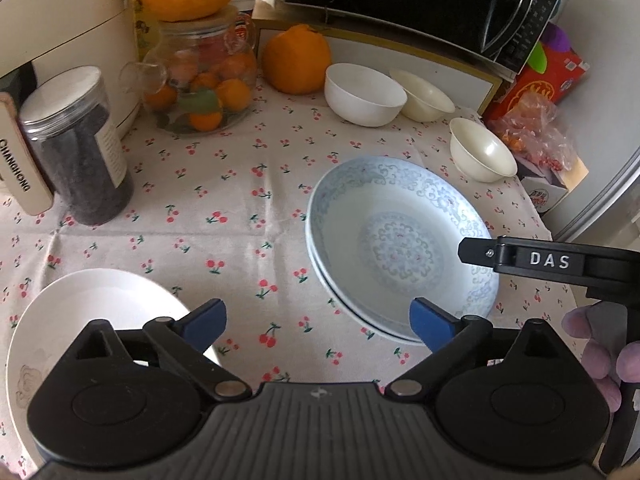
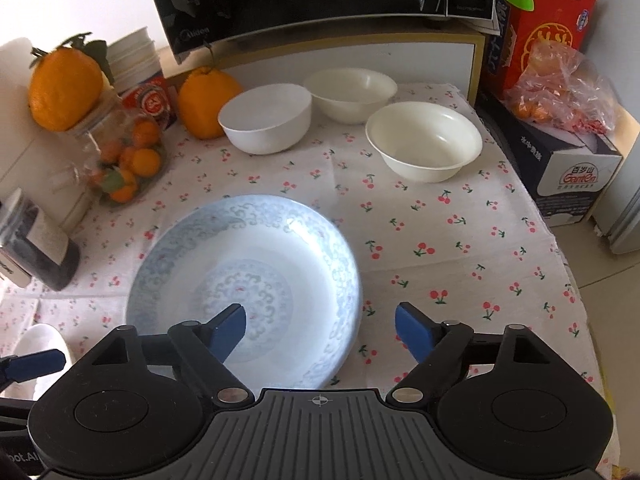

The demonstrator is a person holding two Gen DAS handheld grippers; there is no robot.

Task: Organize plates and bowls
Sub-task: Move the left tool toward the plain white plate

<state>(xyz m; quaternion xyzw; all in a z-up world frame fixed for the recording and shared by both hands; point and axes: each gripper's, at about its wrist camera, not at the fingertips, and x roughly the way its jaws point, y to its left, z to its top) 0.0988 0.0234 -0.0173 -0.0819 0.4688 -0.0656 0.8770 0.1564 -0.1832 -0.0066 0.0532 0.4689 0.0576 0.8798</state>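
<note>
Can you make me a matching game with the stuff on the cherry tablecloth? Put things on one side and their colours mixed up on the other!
Things:
1. patterned plate
2. big orange beside the bowls
3. round bowl nearest that orange
4. gripper fingertips

Colours:
A. plain white
B. dark blue
C. white with pale blue swirls
D. orange

Right pairs: 1-C, 2-D, 3-A, 4-B

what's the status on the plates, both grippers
Left gripper open, empty. Right gripper open over the patterned plate stack, not gripping. Plain white plate apart at left. Three bowls unstacked behind.
</note>
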